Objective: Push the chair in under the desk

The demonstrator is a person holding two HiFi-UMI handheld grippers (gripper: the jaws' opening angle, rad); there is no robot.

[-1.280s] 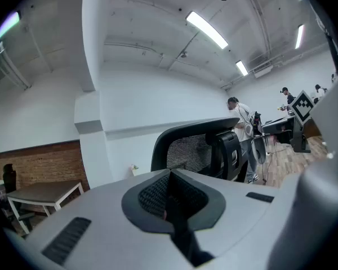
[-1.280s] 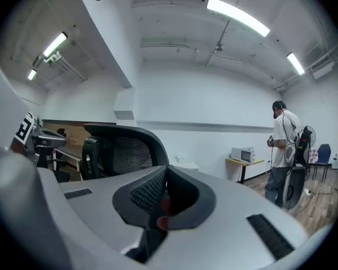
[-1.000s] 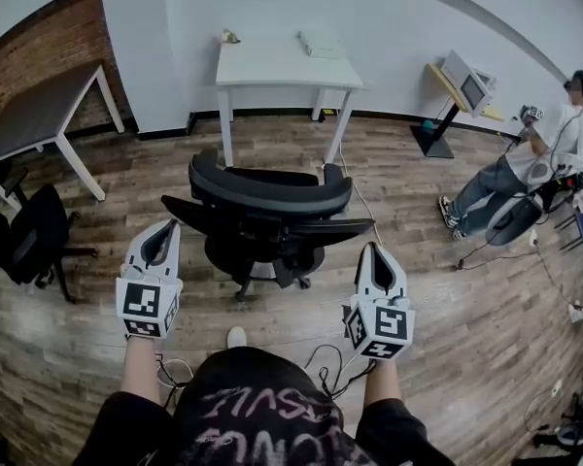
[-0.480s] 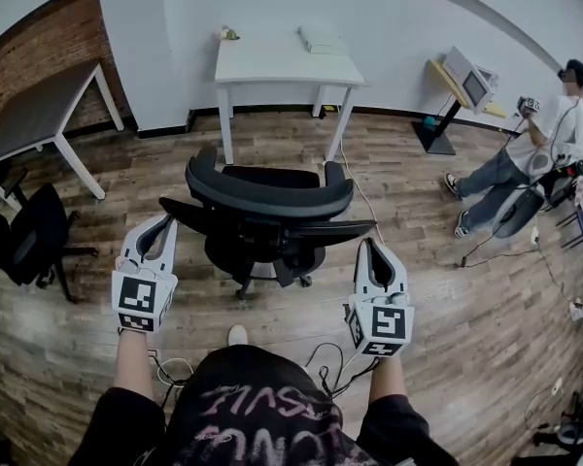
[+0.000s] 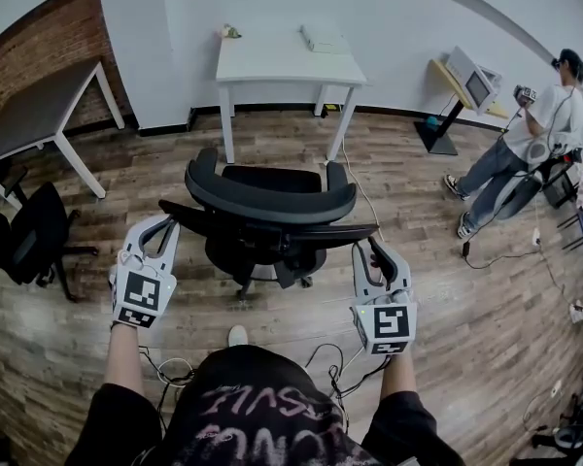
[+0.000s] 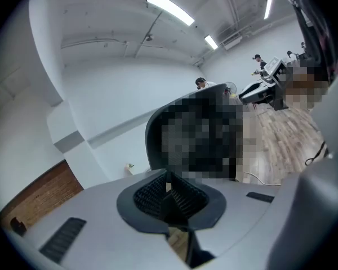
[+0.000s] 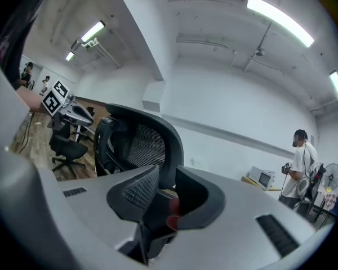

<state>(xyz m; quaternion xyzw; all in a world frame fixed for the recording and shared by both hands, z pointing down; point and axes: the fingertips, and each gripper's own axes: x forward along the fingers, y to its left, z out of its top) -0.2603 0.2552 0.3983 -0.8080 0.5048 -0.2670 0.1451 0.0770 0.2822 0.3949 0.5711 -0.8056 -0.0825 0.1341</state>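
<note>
A black office chair (image 5: 269, 216) stands on the wood floor with its backrest toward me, its seat facing the white desk (image 5: 287, 66) by the far wall. My left gripper (image 5: 161, 229) hovers just off the backrest's left end; its pads (image 6: 183, 198) meet, shut and empty, and the chair back (image 6: 155, 129) looms beyond. My right gripper (image 5: 376, 250) is beside the backrest's right end. Its jaws have just been opening and stand apart (image 7: 166, 179) with nothing pressed between them; the mesh chair back (image 7: 141, 145) lies just past the tips.
A dark desk (image 5: 39, 110) and a second black chair (image 5: 34, 231) are at the left. At the right a person (image 5: 525, 153) stands near a stand with a monitor (image 5: 463, 83). Cables (image 5: 175, 367) lie on the floor by my feet. A white box (image 5: 323, 40) lies on the desk.
The right gripper's jaws have parted. Both grippers rolled and shifted a little beside the chair back. The person at the right moved from sitting to standing.
</note>
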